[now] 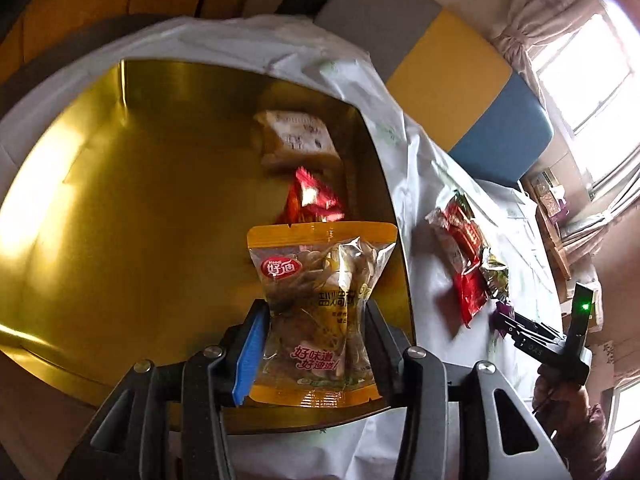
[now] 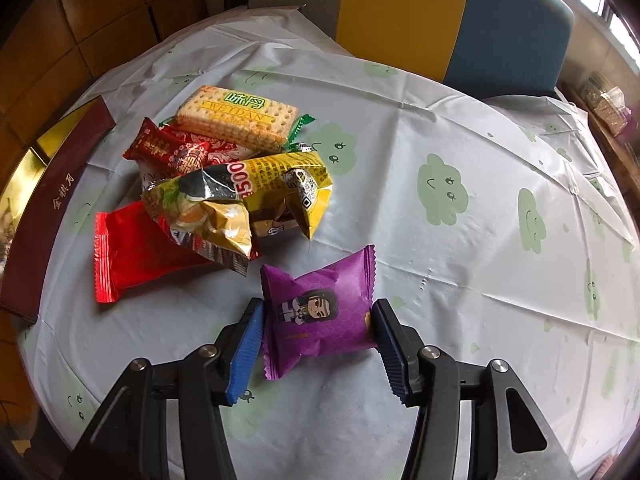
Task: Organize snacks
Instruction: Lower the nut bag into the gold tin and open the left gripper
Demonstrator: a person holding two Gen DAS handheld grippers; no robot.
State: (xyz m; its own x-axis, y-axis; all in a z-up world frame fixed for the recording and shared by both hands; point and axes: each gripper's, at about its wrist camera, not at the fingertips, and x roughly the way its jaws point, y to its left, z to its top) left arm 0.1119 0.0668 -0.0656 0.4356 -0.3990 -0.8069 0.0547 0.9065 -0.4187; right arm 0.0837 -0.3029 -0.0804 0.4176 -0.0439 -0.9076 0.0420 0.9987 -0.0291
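Right now your left gripper (image 1: 316,320) is clamped on a yellow-edged clear snack pouch (image 1: 320,312), its pads squeezing the pouch in at the waist so the film bulges above and below. You hold it over the near right corner of a gold-lined gift box (image 1: 120,208). Two snacks already lie inside, towards the far right wall: a pale tan packet (image 1: 296,140) and, just in front of it, a shiny red wrapper (image 1: 316,200).

Your right gripper (image 2: 318,320) is closed around a purple pillow pack (image 2: 320,312) printed with a cartoon figure; both ribbed pads touch its sides. The pack is low over the white tablecloth (image 2: 460,300) with green cloud faces; you cannot tell from this view whether it still rests on the cloth.

Just beyond it sits the heap of loose snacks: a plain red packet (image 2: 132,252) at the near left, a gold crumpled bag (image 2: 208,216) lying across it, a yellow packet (image 2: 288,184) with a QR code, a red patterned packet (image 2: 176,152), and a Weidan cracker pack (image 2: 240,116) at the far end. The box's dark red wall (image 2: 52,216) borders the cloth on the left.
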